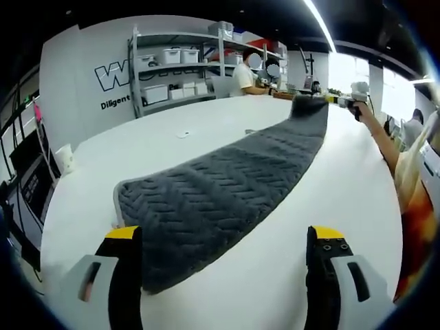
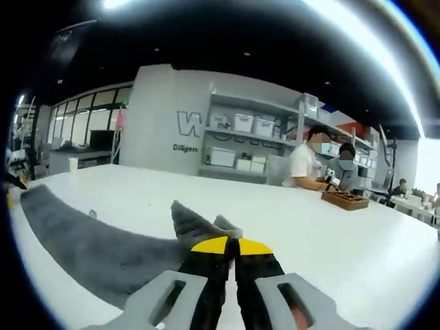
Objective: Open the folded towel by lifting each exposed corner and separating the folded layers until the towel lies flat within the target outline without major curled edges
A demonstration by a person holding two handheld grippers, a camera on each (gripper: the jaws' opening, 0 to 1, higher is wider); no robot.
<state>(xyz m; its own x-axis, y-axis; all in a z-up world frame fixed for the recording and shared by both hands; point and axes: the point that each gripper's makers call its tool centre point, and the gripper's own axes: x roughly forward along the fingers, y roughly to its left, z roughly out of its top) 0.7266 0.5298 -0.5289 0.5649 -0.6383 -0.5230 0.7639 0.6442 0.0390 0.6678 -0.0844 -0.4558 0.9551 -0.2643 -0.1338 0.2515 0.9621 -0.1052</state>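
In the left gripper view, the left gripper (image 1: 223,258) hovers with jaws spread, pinching nothing; the grey towel (image 1: 220,199) stretches across the white desk (image 1: 206,130), its far end lifted by the right gripper (image 1: 311,104); shelf bins (image 1: 170,56) have unreadable contents. In the right gripper view, the right gripper (image 2: 230,246) pinches a towel (image 2: 89,244) corner, jaws pressed together; a wooden tray (image 2: 349,199) has indistinct contents.

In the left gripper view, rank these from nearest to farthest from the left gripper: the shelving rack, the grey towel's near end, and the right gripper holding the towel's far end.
From the left gripper:
1. Grey towel: near end, just ahead between the jaws.
2. Right gripper: across the table, upper right, at the towel's far end.
3. Shelving rack: against the back wall, upper centre.
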